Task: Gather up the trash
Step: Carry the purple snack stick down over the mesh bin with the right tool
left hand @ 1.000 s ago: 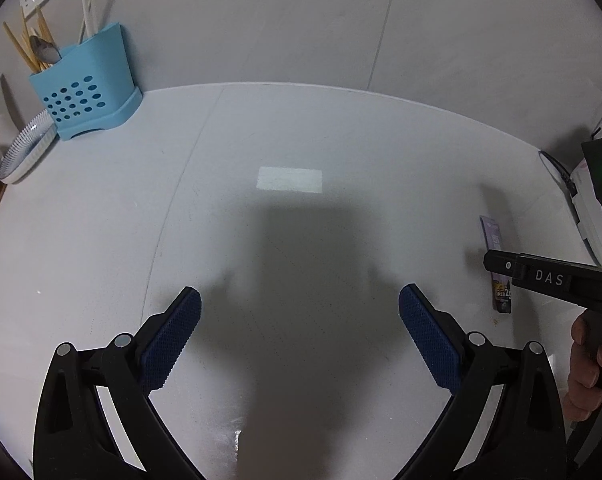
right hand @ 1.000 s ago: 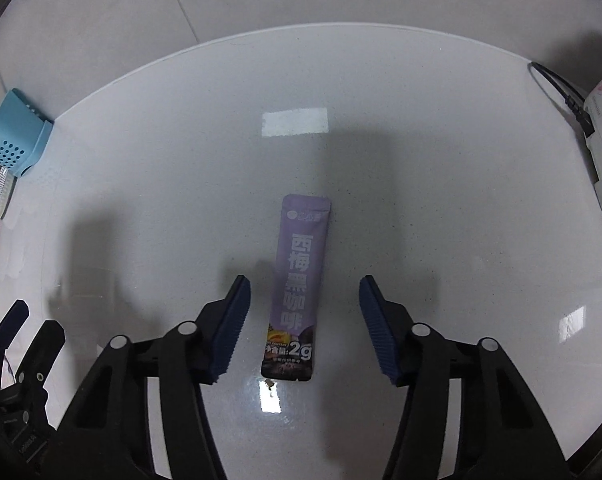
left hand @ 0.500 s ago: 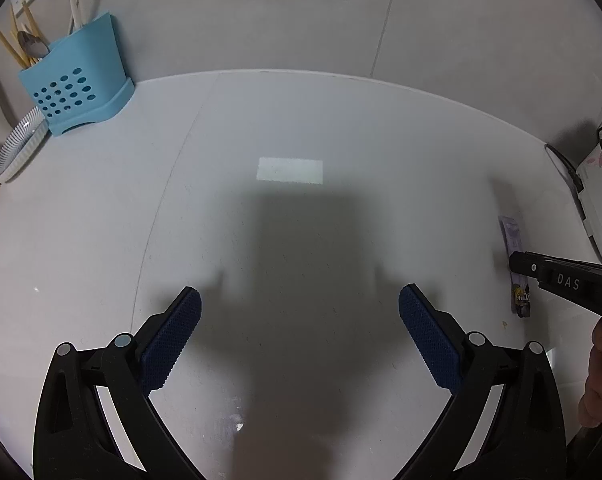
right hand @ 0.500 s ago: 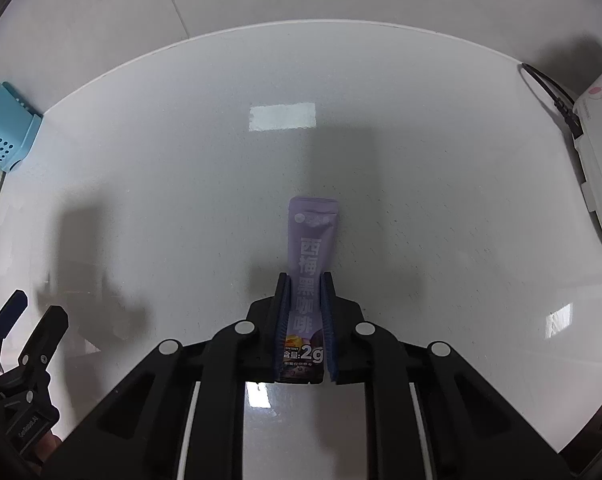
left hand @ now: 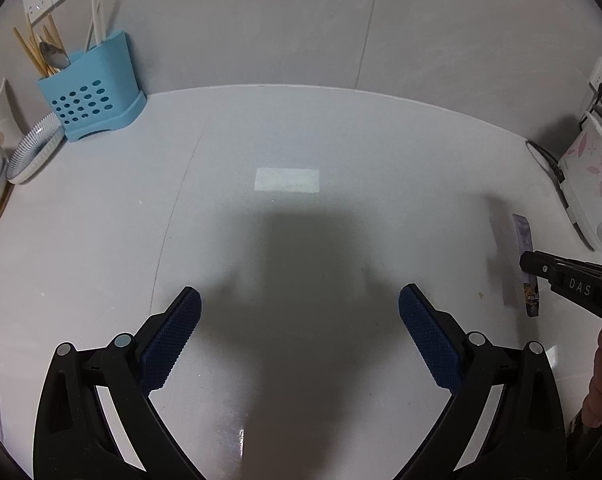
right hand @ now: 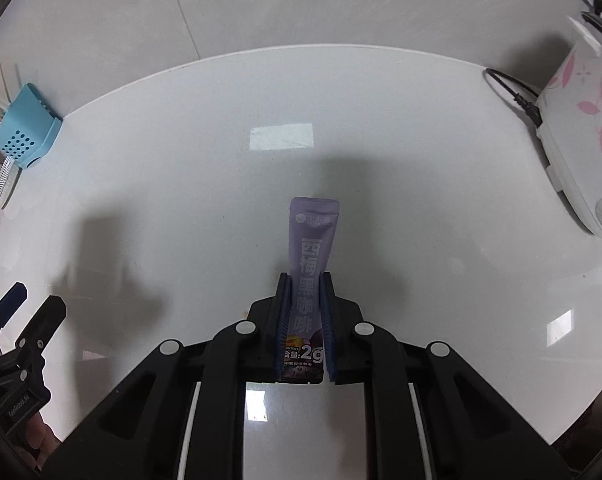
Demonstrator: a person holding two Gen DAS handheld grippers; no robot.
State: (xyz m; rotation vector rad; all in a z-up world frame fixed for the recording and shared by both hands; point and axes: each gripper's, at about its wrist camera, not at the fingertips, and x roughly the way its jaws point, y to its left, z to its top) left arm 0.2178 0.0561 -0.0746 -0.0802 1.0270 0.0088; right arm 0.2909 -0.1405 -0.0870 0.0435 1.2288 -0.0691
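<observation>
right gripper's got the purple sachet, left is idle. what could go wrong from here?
1. The right gripper pinches the purple sachet by its long edges, near the lower end; thin film could buckle or slip out on the carry.
2. No bin shows in either view, so the drop-off needs searching.
3. The left gripper hangs open close by; swinging leftward risks a clash.

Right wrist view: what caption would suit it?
Right tongs shut on a purple coffee sachet above a white counter.

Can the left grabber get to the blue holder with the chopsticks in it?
Probably yes. The left gripper is open and holds nothing, and only bare white countertop lies between it and the blue utensil holder at the far left by the wall.
</observation>
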